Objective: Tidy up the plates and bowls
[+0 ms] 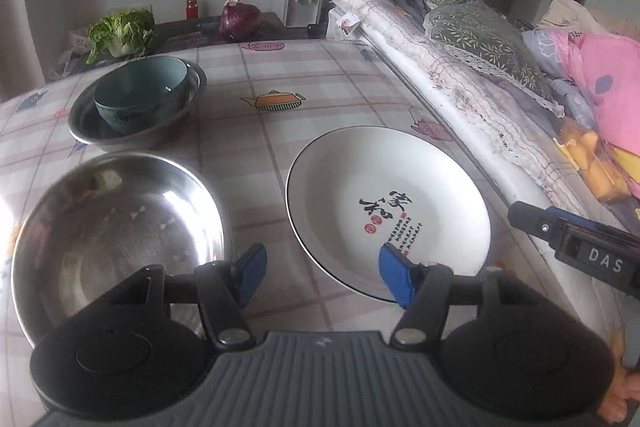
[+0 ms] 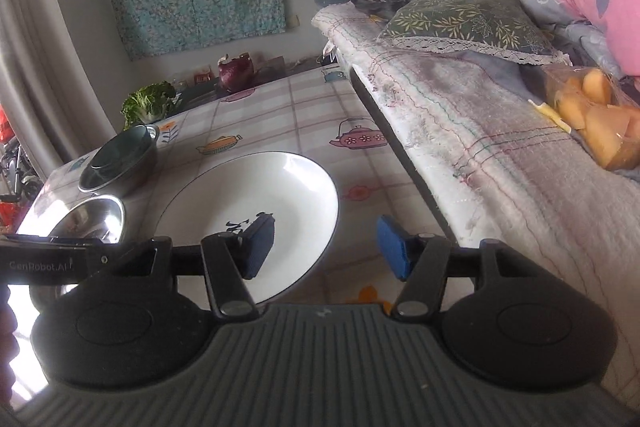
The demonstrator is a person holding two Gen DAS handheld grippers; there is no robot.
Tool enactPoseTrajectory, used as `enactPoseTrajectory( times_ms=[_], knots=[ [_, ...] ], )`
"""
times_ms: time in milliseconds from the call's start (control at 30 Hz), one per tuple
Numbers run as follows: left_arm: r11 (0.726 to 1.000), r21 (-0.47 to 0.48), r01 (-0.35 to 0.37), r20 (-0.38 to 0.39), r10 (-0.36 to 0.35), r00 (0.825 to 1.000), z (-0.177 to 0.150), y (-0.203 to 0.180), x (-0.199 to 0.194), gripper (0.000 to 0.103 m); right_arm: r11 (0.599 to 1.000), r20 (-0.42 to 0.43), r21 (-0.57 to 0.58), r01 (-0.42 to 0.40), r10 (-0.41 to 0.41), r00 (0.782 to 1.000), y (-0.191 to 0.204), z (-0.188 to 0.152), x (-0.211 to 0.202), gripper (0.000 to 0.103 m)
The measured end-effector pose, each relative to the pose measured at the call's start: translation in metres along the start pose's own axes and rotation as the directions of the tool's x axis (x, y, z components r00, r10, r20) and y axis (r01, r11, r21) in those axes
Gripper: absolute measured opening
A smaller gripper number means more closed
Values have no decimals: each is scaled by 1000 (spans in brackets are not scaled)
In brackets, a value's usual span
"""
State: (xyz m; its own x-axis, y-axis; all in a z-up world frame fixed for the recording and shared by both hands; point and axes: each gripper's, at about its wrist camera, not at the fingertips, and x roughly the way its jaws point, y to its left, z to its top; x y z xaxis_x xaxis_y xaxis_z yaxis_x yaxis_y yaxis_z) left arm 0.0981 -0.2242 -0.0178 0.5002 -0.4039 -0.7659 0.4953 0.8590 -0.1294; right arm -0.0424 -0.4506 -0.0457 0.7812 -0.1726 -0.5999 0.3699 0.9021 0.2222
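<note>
The white plate's (image 2: pixel 280 187) near rim is cut off behind the right claw (image 2: pixel 326 247); its ink lettering is partly hidden. A checked, teapot-printed cloth covers the surface (image 1: pixel 320 75) beside a bed (image 2: pixel 480 147). The plate lies near the bed-side edge. Both claws, left claw (image 1: pixel 324 273) included, stand apart, empty.

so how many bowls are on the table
3: a teal bowl sits inside a metal bowl at the far left, and another metal bowl stands alone nearer, left of the white plate. None seem hidden.

Dim daylight (glare left), fisheye-warped
</note>
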Motion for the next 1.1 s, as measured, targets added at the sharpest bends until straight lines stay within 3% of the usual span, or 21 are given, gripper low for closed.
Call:
enactPoseTrajectory(
  times_ms=[167,367,667,800,1100],
  knots=[
    [996,-74,-40,-36,37,999,-7,-6,14,60,999,-31,12,-43,43,999,-13,13,30,55],
    [989,-128,-74,-56,67,996,-12,-4,24,47,996,-57,-3,-86,86,995,-12,25,64,47],
    [987,-134,-94,-60,87,994,-5,-9,37,22,994,-92,-21,-110,107,990,-9,39,107,19],
    [986,-130,-109,-63,101,993,-4,-12,39,20,993,-111,-34,-113,108,988,-10,41,114,14],
    [984,-125,-127,-77,118,990,-4,-13,36,20,992,-131,-52,-115,108,986,-9,38,106,14]
  ],
)
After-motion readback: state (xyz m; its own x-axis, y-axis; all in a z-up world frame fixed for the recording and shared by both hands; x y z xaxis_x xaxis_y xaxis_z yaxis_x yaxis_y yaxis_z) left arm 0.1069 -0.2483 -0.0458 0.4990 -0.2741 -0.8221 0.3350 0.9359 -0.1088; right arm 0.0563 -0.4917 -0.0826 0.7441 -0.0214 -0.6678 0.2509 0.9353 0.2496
